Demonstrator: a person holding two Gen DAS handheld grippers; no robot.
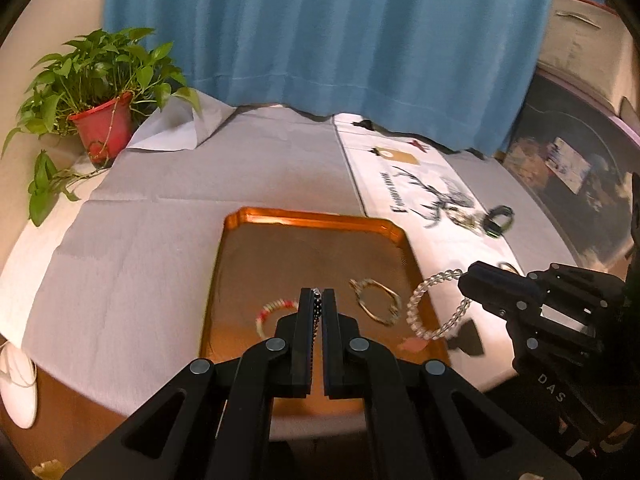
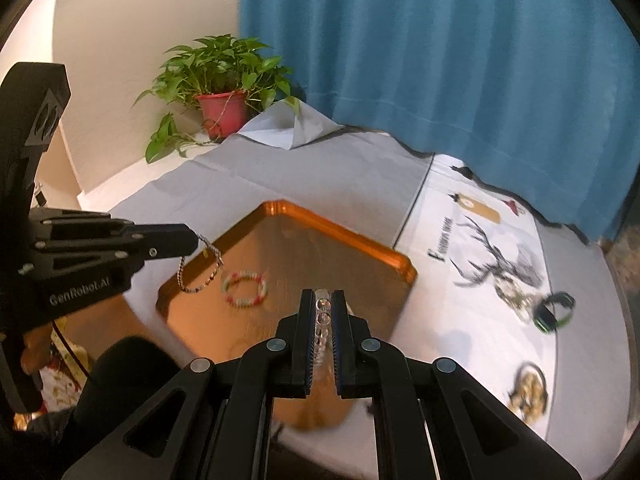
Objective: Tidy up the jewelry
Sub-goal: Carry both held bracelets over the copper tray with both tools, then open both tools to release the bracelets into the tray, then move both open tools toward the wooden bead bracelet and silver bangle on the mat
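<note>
On the grey cloth (image 1: 160, 216) of the table lay a shallow orange tray (image 1: 316, 218) with a raised rim and cut corners; its inner surface looked smooth and coppery. Inside it rested a round bracelet of red, white and green beads (image 2: 245, 289), lying flat, and a thin golden bangle (image 1: 376, 300), bent a little out of round; the two were apart from each other.

The left gripper (image 1: 317, 294) was clenched on a thin multicoloured beaded chain (image 2: 202, 266); in the right wrist view the chain hung from the tips as a long narrow loop, its long axis pointing down, above the near left edge of the tray. The right gripper (image 2: 323, 296) was clenched on a bracelet of clear round beads (image 1: 430, 304); this one hung as an open ring over the right rim of the tray, with a small pink tag at its lowest part.

To the right of the tray was a white runner with a printed deer (image 2: 500, 264); on it lay a dark ring-shaped band with green edges (image 2: 554, 312) and, nearer, a blurred golden piece (image 2: 528, 394); a potted plant in a red pot (image 1: 102, 120) stood at the far corner, before a blue curtain (image 1: 340, 32).
</note>
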